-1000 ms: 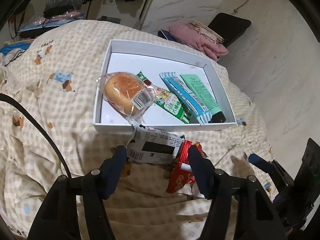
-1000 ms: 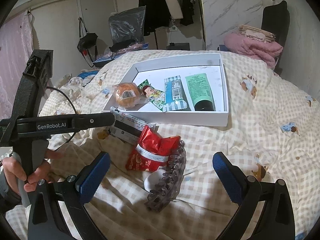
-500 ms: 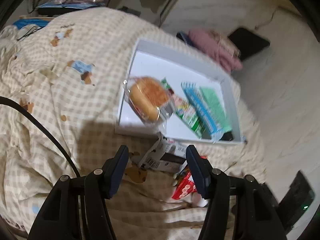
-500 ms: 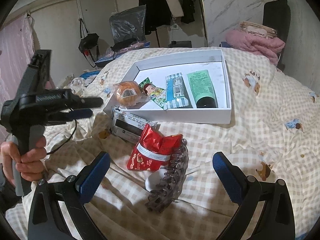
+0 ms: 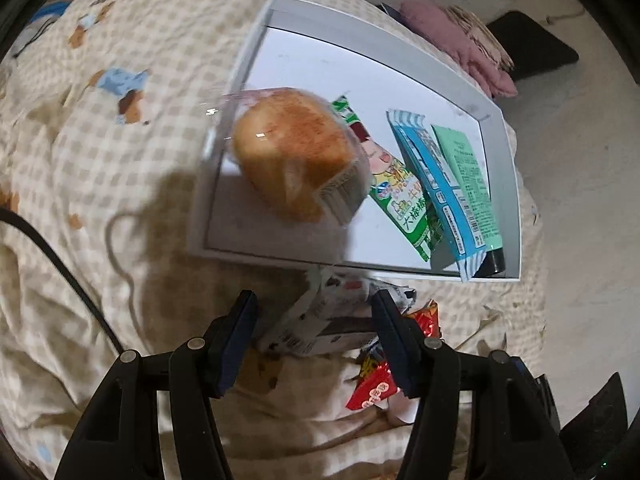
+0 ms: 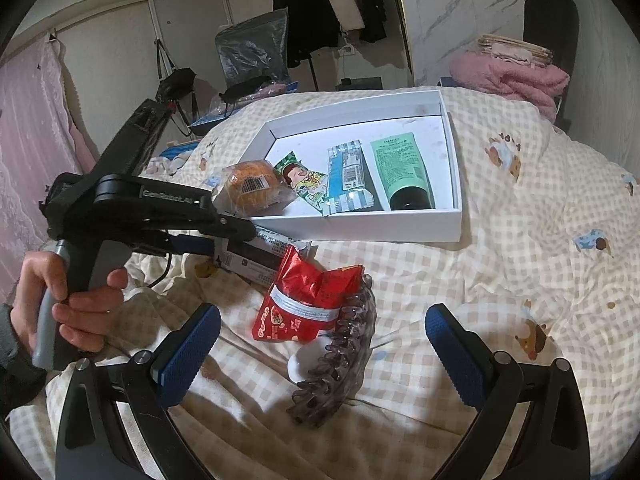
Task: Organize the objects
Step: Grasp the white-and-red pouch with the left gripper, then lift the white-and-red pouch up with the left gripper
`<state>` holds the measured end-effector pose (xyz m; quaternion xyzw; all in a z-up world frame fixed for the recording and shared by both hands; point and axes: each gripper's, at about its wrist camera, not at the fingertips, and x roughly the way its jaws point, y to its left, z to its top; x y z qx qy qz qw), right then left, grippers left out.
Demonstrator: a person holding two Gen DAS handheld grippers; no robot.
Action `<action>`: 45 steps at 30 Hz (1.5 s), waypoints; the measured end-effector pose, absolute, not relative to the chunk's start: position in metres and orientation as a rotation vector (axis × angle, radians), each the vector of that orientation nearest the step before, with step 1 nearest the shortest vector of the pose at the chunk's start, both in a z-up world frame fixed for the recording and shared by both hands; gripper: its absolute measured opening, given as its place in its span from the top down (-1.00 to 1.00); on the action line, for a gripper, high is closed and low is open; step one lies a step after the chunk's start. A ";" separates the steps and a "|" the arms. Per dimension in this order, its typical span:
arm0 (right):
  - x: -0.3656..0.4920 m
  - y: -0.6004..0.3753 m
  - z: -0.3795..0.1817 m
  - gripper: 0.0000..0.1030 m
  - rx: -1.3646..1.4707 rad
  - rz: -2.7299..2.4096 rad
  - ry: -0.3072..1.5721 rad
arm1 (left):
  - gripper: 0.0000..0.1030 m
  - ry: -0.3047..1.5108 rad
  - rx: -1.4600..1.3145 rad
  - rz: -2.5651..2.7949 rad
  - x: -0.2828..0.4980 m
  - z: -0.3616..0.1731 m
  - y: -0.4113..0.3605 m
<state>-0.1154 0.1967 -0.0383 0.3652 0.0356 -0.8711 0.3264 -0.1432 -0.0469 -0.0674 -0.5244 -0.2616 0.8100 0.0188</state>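
Bed (image 6: pixel 500 264) crowded near box (image 5: pixel 500 148); free floor at box's far end. Bun (image 5: pixel 292 152) overhangs box's near-left rim. My left gripper (image 5: pixel 314 320) released, straddling white packet (image 5: pixel 320 320) beside red pouch (image 6: pixel 308 300): pickup step, needs clenching. Right gripper (image 6: pixel 320 344) released over hair clip (image 6: pixel 340 360).

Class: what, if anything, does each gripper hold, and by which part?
Right gripper: nothing, jaws open. Left gripper straddles the white-and-black packet across its width; whether it grips cannot be told.
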 end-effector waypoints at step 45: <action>-0.117 0.197 -0.042 -0.99 0.974 -2.277 0.081 | 0.43 0.117 -1.621 2.499 -0.100 -0.036 0.022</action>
